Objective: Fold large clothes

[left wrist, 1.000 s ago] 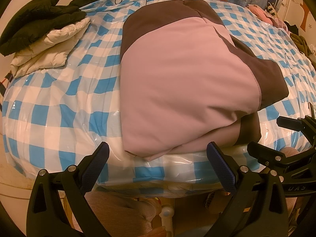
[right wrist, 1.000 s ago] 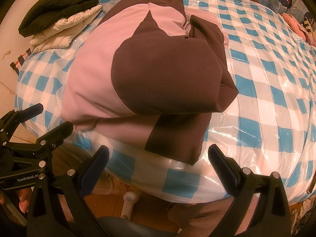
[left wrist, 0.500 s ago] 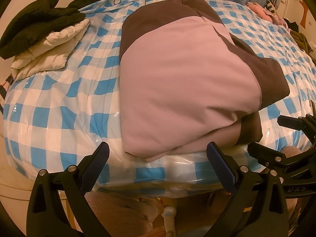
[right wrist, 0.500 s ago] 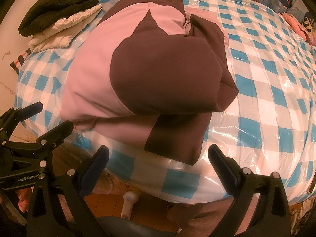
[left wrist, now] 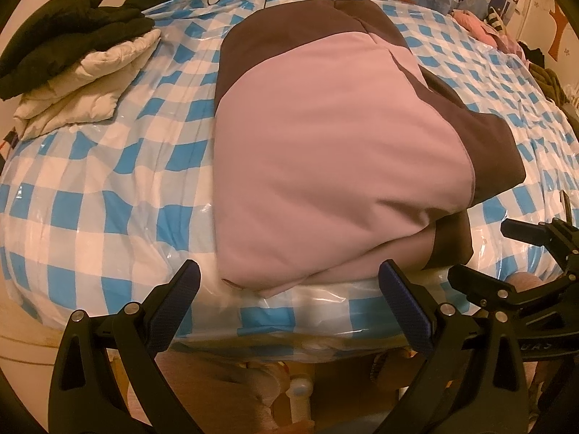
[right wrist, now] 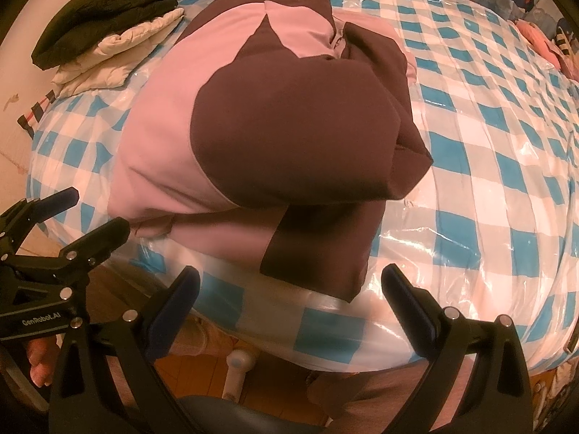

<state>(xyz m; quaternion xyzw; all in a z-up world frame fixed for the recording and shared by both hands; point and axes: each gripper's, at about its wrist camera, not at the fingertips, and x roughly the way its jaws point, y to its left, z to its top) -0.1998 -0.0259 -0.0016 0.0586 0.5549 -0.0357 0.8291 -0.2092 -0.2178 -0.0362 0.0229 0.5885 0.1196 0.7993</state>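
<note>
A large pink and dark brown garment (left wrist: 325, 152) (right wrist: 260, 119) lies folded into a thick bundle on the blue-and-white checked bed cover (left wrist: 90, 188) (right wrist: 488, 166). Its near edge reaches the bed's front rim. My left gripper (left wrist: 289, 289) stands open just short of that pink near edge, holding nothing. My right gripper (right wrist: 289, 289) is open too, in front of the brown flap that hangs lowest. Each gripper shows at the side of the other's view: the right gripper (left wrist: 524, 271) and the left gripper (right wrist: 58, 224).
A stack of folded clothes, black over cream (left wrist: 72, 65) (right wrist: 108, 36), sits at the bed's far left corner. More clothes (left wrist: 506, 32) lie at the far right by a patterned curtain. Below the bed edge are a wooden floor, a chair base (right wrist: 235, 365) and a person's legs.
Almost nothing has changed: the left wrist view has drifted slightly, and both grippers stay open at the bed's front edge with the garment lying still.
</note>
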